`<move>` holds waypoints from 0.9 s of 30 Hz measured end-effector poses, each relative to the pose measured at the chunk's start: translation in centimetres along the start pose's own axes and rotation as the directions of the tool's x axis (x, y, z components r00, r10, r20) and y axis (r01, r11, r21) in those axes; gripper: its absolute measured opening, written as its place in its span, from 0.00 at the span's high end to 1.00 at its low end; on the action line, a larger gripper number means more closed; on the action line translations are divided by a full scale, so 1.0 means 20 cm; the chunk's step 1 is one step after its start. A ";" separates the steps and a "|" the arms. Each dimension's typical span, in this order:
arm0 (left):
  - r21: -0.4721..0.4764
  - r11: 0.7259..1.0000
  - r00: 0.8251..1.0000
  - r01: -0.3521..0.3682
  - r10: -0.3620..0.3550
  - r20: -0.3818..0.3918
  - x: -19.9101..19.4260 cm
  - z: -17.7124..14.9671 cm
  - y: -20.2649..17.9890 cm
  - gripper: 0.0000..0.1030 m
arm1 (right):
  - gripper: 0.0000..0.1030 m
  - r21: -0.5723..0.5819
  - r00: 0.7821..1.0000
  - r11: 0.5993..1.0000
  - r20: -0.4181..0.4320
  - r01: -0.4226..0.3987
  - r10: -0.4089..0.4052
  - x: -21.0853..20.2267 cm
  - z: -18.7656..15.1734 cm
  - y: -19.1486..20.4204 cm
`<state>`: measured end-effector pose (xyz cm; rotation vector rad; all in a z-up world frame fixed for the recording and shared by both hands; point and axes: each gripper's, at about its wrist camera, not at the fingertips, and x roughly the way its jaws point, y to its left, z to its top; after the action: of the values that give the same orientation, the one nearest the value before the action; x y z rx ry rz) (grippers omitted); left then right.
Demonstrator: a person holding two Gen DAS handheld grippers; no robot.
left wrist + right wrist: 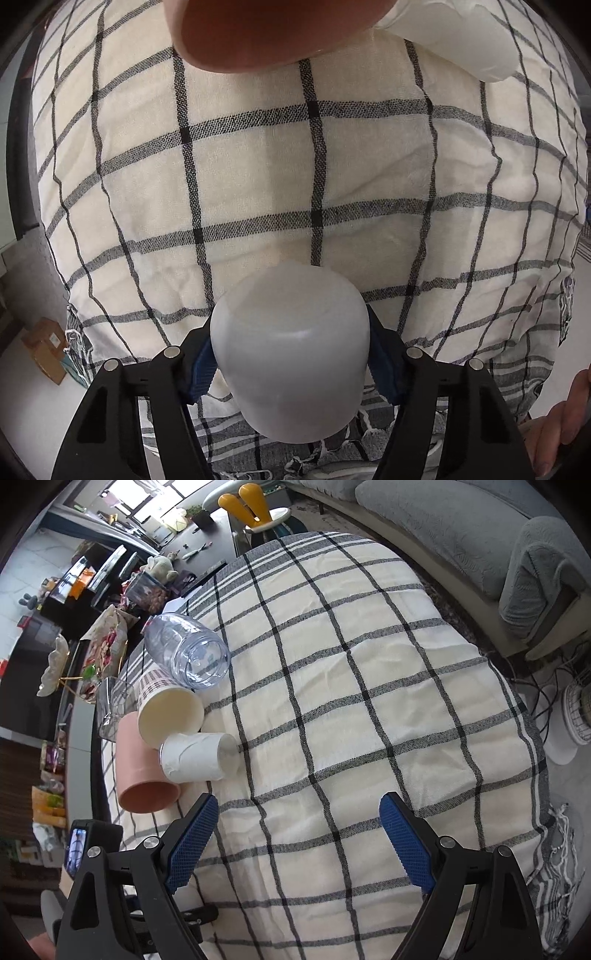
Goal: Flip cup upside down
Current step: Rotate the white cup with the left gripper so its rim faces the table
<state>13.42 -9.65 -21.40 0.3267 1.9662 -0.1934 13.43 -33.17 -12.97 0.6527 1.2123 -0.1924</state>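
In the left wrist view my left gripper (290,354) is shut on a frosted white plastic cup (291,350), its blue pads pressed on both sides. The cup's closed base points away from the camera, above the checked tablecloth (258,166). In the right wrist view my right gripper (299,834) is open and empty over the tablecloth (351,701). The held cup does not show in the right wrist view.
Several cups lie on their sides at the table's left: a pink cup (142,771), a white paper cup (199,757), a cream patterned cup (166,709), a clear plastic jar (186,651). A pink cup rim (266,29) and a white cup (465,40) loom near the left camera. A grey sofa (480,535) stands behind.
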 end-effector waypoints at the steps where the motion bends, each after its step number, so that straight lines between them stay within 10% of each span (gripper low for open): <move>1: 0.001 1.000 1.000 -0.001 0.001 0.009 0.00 -0.01 0.00 0.34 | 0.13 0.000 1.000 1.000 0.003 0.000 0.000 -0.01 -0.01 0.00; 6: 0.011 1.000 0.989 0.005 -0.007 0.146 -0.14 -0.12 0.06 0.34 | 0.13 -0.002 0.999 1.000 0.037 -0.011 0.011 -0.09 -0.05 0.01; 9: 0.016 1.000 0.951 0.018 -0.022 0.307 -0.24 -0.20 0.08 0.34 | 0.13 -0.012 0.996 1.000 0.086 -0.012 0.013 -0.16 -0.09 0.02; 13: 0.008 0.999 0.834 0.038 -0.036 0.550 -0.31 -0.33 0.12 0.34 | 0.13 -0.051 0.981 0.998 0.191 0.029 -0.019 -0.23 -0.17 0.04; 17: -0.009 0.997 0.680 0.080 -0.048 0.732 -0.38 -0.40 0.14 0.34 | 0.13 -0.071 0.962 0.994 0.266 0.083 -0.061 -0.24 -0.25 0.02; 27: -0.009 1.000 0.345 0.022 0.001 0.939 -0.38 -0.33 0.01 0.34 | 0.13 -0.114 0.903 0.974 0.410 0.194 -0.132 -0.22 -0.42 -0.02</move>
<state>10.77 -8.62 -11.75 0.1145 0.7640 -0.2890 4.97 -29.68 -10.80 0.3530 0.8728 -0.3536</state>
